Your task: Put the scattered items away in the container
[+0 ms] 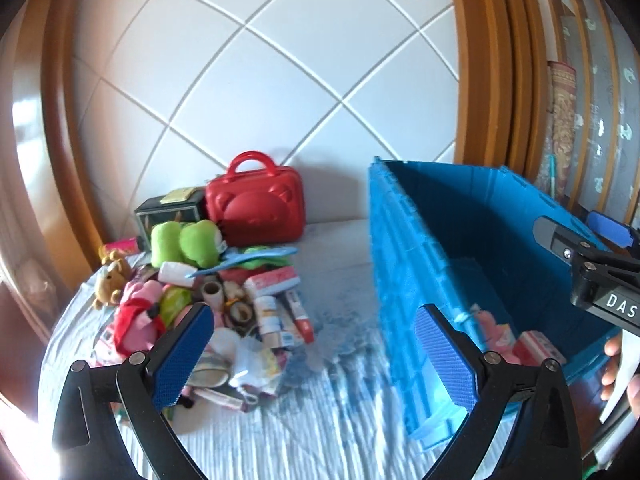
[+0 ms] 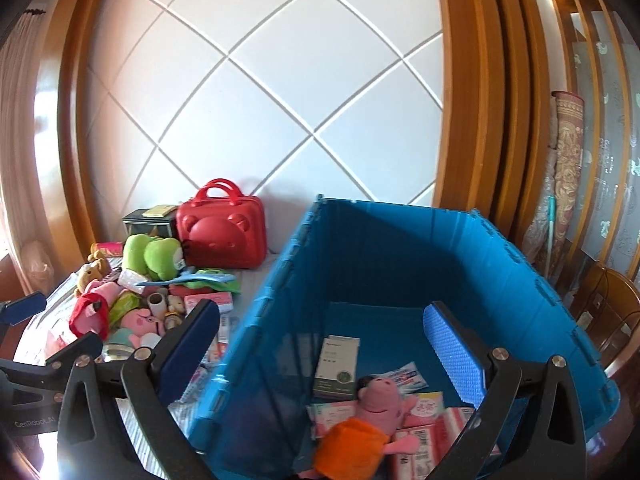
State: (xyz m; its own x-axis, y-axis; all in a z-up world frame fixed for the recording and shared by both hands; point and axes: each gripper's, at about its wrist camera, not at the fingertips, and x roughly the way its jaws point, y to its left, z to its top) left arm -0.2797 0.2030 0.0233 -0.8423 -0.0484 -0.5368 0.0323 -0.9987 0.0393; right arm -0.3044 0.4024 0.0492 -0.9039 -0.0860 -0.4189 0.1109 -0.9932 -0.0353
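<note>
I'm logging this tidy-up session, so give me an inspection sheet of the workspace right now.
Surface: bed with a pale striped sheet.
Job's things: blue crate holds a pink plush in orange, a dark box and pink packets; pile of toys and packets lies left of the crate.
Clutter: red bear case and a dark box behind the pile.
Grippers: left claw open, empty, over the sheet; right claw open, empty, over the crate.
Cables: nothing seen.
Surroundings: white quilted headboard in a wooden frame; rolled rug to the right.

left wrist: above bed | right wrist: over crate | both share crate
</note>
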